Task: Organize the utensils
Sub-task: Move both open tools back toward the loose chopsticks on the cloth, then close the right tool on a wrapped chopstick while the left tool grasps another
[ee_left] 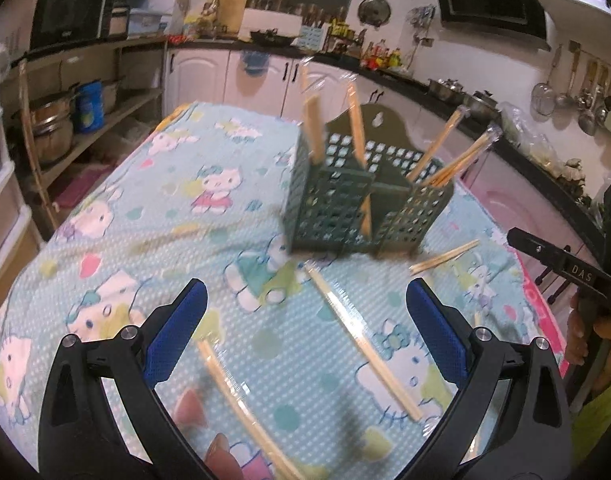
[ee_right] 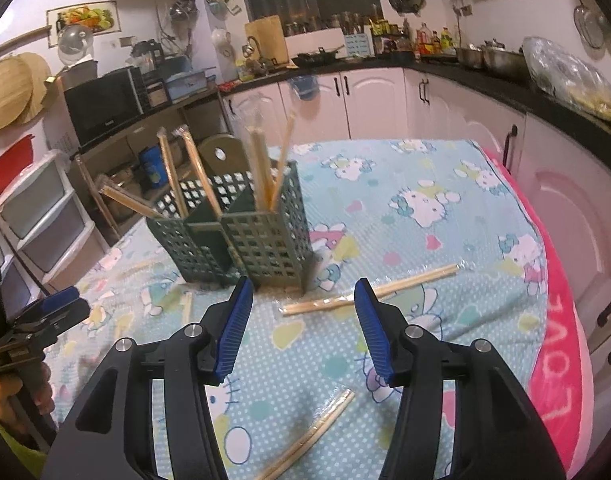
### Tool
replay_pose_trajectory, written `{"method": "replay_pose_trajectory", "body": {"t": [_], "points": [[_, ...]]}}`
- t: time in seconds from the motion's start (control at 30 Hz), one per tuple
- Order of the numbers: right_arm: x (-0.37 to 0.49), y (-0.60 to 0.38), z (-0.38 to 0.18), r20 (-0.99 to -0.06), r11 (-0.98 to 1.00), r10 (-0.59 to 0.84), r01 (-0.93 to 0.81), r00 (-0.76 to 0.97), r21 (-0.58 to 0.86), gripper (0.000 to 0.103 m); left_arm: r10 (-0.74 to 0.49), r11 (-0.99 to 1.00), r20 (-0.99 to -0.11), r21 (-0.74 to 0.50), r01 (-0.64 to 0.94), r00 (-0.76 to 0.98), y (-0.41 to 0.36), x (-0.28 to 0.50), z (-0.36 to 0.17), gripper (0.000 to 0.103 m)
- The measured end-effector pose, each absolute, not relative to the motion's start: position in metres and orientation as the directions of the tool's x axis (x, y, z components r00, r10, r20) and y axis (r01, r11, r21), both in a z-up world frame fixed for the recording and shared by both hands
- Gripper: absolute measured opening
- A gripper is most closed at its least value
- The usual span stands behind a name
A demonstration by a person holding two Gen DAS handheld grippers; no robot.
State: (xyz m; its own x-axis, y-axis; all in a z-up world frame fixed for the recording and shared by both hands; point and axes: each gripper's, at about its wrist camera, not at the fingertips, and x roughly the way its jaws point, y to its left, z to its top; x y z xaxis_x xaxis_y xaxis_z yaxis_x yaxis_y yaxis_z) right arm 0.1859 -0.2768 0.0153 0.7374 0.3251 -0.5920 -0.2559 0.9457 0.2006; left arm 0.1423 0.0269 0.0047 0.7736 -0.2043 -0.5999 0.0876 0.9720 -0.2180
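A dark green slotted utensil holder stands on the table, with several wrapped chopstick pairs leaning in its compartments. It also shows in the right wrist view. Loose wrapped chopstick pairs lie on the cloth: one between my left fingers' line of sight, one nearer, one by the holder. My left gripper is open and empty above them. My right gripper is open and empty, above a pair; another pair lies nearer.
The table wears a light blue cartoon-cat cloth with a pink blanket edge on the right. Shelves with pots stand left, kitchen cabinets behind. The right gripper shows at the left view's right edge.
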Motion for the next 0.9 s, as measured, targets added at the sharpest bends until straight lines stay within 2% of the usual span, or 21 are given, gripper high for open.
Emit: {"method": "replay_pose_trajectory", "body": {"t": [0.3, 0.6, 0.63, 0.8, 0.9], "points": [[0.199, -0.285, -0.008, -0.638, 0.955, 0.297, -0.207, 0.711, 0.213, 0.051, -0.176, 0.973, -0.663, -0.229, 0.026, 0.728, 0.052, 0.135, -0.027, 0.091], [0.212, -0.295, -0.021, -0.672, 0.963, 0.262, -0.144, 0.693, 0.227, 0.051, -0.224, 0.948, -0.703, -0.318, -0.016, 0.675, 0.068, 0.133, -0.053, 0.091], [0.214, -0.296, -0.023, -0.677, 0.964, 0.259, -0.136, 0.689, 0.230, 0.051, -0.231, 0.946, -0.703, -0.324, -0.014, 0.673, 0.067, 0.133, -0.055, 0.090], [0.227, -0.304, -0.034, -0.706, 0.963, 0.248, -0.090, 0.663, 0.254, 0.051, -0.258, 0.941, -0.723, -0.339, -0.004, 0.641, 0.060, 0.139, -0.066, 0.068], [0.237, -0.309, -0.042, -0.724, 0.963, 0.239, -0.061, 0.647, 0.264, 0.051, -0.255, 0.942, -0.730, -0.336, -0.008, 0.635, 0.057, 0.144, -0.071, 0.067]]}}
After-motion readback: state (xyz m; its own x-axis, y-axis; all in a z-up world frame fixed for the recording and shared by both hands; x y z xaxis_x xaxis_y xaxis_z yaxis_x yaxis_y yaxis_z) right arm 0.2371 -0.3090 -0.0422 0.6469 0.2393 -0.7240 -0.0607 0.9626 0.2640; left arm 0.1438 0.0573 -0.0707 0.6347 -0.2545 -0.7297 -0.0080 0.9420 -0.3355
